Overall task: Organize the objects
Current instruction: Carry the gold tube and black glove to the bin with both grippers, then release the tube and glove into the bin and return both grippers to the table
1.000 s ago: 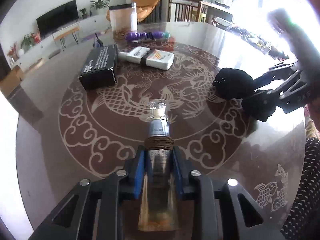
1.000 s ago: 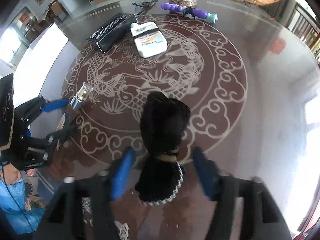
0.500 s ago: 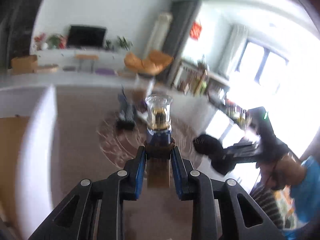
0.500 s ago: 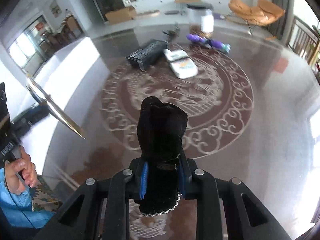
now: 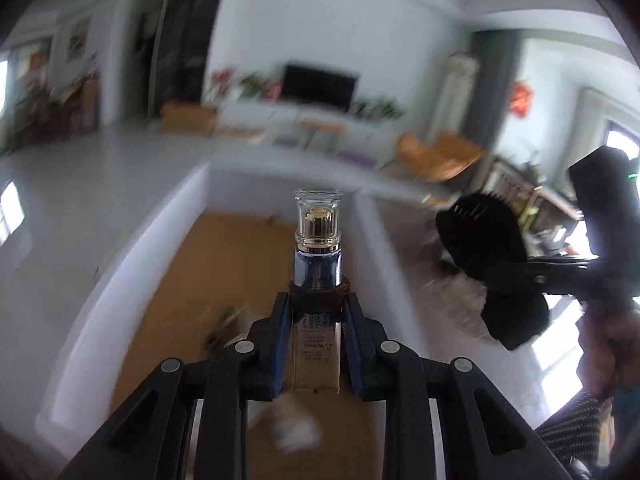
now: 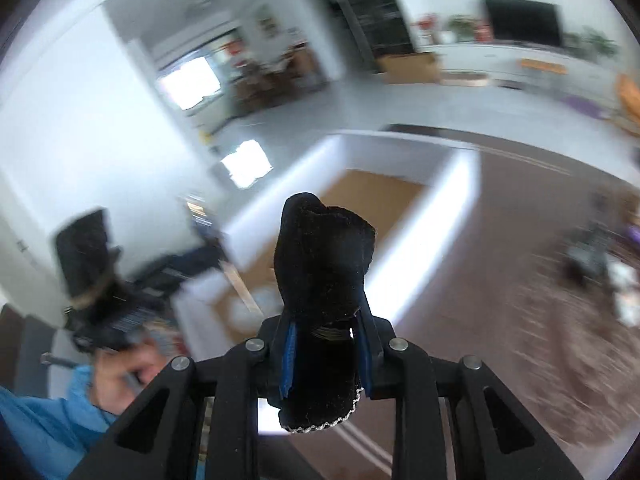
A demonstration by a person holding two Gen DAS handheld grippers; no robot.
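Bottle (image 5: pixel 317 280): pinched low by left gripper (image 5: pixel 316 344); could tip forward.
Pouch (image 6: pixel 324 280): pinched by right gripper (image 6: pixel 326 356); soft cloth might slip.
Box (image 5: pixel 256 264): grippers could collide above it.

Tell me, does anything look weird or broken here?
Nothing looks broken or spilled. The left tongs hold the bottle upright with its cap on, and the right tongs hold the black pouch. The white box behind is blurry.

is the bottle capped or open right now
Capped. The bottle, clamped in the left gripper, has a clear cap seated over its gold collar.
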